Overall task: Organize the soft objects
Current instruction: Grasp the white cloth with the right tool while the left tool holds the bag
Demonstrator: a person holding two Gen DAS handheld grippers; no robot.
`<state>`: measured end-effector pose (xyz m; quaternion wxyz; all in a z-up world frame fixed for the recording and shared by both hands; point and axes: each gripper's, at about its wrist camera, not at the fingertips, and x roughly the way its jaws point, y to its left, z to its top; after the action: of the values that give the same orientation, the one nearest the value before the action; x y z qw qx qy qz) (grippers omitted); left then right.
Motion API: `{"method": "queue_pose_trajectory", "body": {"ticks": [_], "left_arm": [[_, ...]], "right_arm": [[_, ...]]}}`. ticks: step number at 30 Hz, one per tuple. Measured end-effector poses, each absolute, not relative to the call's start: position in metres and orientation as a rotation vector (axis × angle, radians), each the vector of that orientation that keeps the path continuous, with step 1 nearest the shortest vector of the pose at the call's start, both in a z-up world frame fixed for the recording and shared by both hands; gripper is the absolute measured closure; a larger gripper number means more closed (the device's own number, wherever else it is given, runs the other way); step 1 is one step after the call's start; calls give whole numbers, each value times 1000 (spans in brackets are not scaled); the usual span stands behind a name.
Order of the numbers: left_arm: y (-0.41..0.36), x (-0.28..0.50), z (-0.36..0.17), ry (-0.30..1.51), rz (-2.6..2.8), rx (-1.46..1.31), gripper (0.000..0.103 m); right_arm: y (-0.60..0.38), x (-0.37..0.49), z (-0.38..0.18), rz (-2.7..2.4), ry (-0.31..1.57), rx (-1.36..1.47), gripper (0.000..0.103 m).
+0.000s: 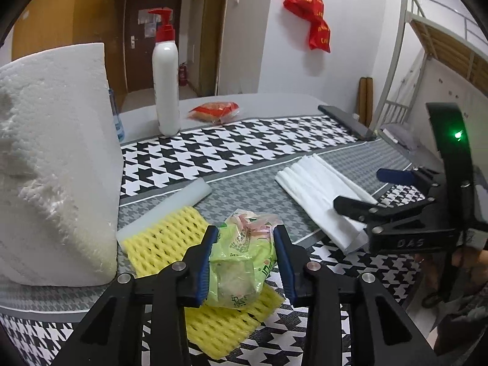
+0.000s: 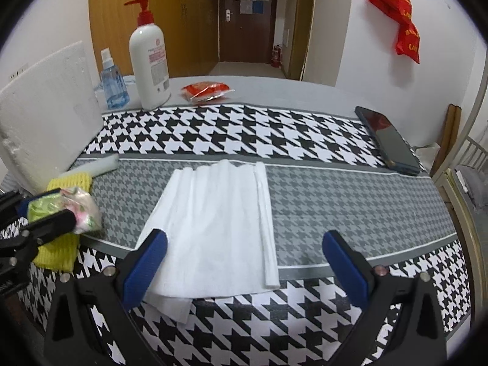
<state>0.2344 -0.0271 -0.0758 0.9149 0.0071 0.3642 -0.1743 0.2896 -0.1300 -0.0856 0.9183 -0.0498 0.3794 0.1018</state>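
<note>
While the left gripper (image 1: pixel 246 260) pinches a crumpled green plastic bag (image 1: pixel 241 262) between its 2 blue pads, just above the yellow foam net (image 1: pixel 166 241), the right gripper (image 2: pixel 244 262) hangs wide open over the near end of the folded white cloth (image 2: pixel 213 225). The step in hand looks like placing the bag; next, the bag needs setting down beside the net, near the white foam block (image 1: pixel 52 164). Farther back stand a lotion pump bottle (image 2: pixel 149 58) and a red snack packet (image 2: pixel 206 90).
</note>
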Motion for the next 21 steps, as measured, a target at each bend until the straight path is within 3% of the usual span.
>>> {"method": "queue_pose_trajectory", "body": {"ticks": [7,9,11,16,19,21], "left_arm": [[-23,234,-72,731,-363,-5,64],[-24,232,-71,723,-368,3,64],[-25,231,-71,722,-374,7,64],[-25,232,-73,725,-382,8,64],[-24,233,-73,726,-381,10,64],[-24,233,-73,722,-380,5,64]], "right_arm": [[-118,292,-88,215,793,-151,1],[-119,293,-89,224,805,-144,8],[-119,295,-92,221,821,-146,25],[-118,296,-92,248,832,-136,37],[-117,295,-91,276,834,-122,64],[-116,294,-91,289,834,-125,73]]}}
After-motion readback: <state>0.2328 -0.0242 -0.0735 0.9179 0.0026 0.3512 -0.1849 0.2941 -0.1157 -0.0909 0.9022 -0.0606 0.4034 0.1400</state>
